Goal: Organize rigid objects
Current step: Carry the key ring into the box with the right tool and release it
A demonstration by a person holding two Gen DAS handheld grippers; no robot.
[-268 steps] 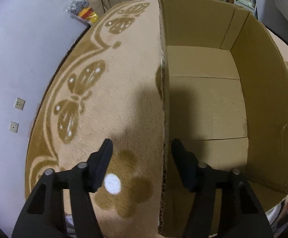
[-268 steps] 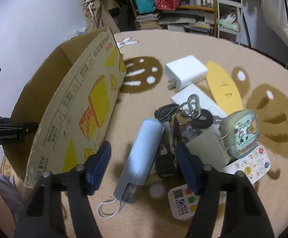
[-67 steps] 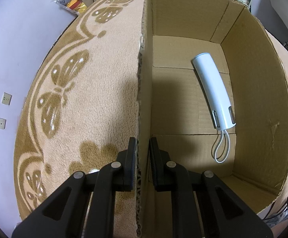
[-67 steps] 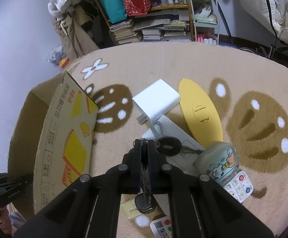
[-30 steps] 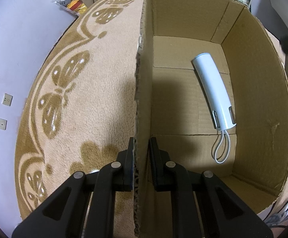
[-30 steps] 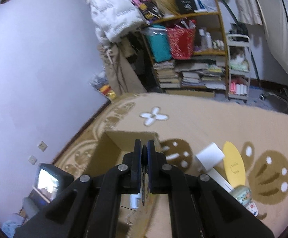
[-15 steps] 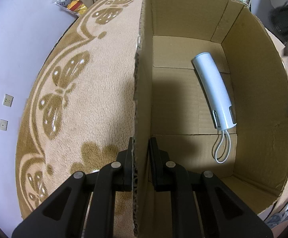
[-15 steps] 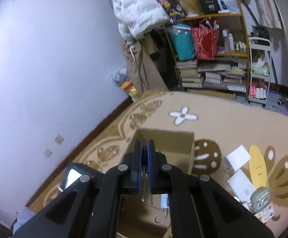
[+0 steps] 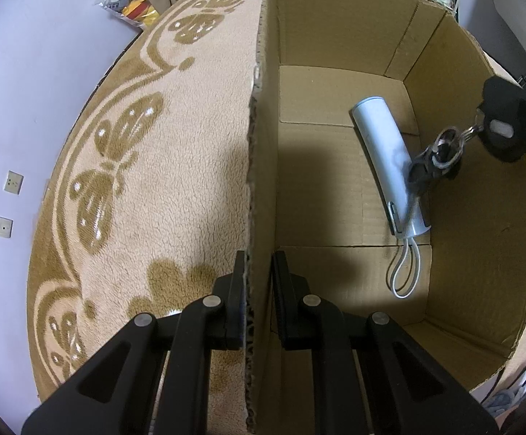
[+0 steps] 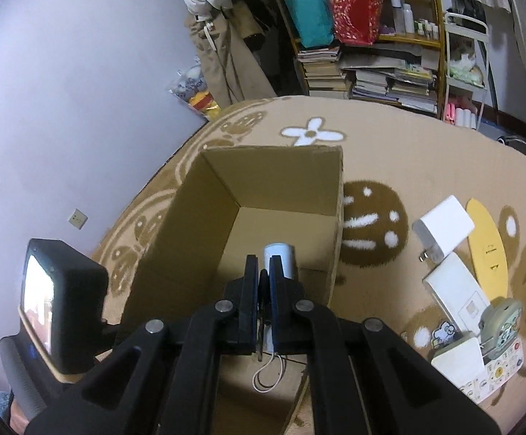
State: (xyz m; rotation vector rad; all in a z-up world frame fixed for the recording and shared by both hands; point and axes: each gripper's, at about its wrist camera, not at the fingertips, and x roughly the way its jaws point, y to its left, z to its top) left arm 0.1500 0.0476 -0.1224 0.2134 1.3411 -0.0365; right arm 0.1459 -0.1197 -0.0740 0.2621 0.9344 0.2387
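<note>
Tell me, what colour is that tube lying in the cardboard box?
Pale blue tube, clearest in the left wrist view.

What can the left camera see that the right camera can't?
Only the left camera shows the dangling keys over the box and the left tongs pinching the box wall. Only the right camera shows the bookshelf, the white charger, the yellow oval and the other things waiting on the rug. Both show the cardboard box and the light blue tube lying inside it.
</note>
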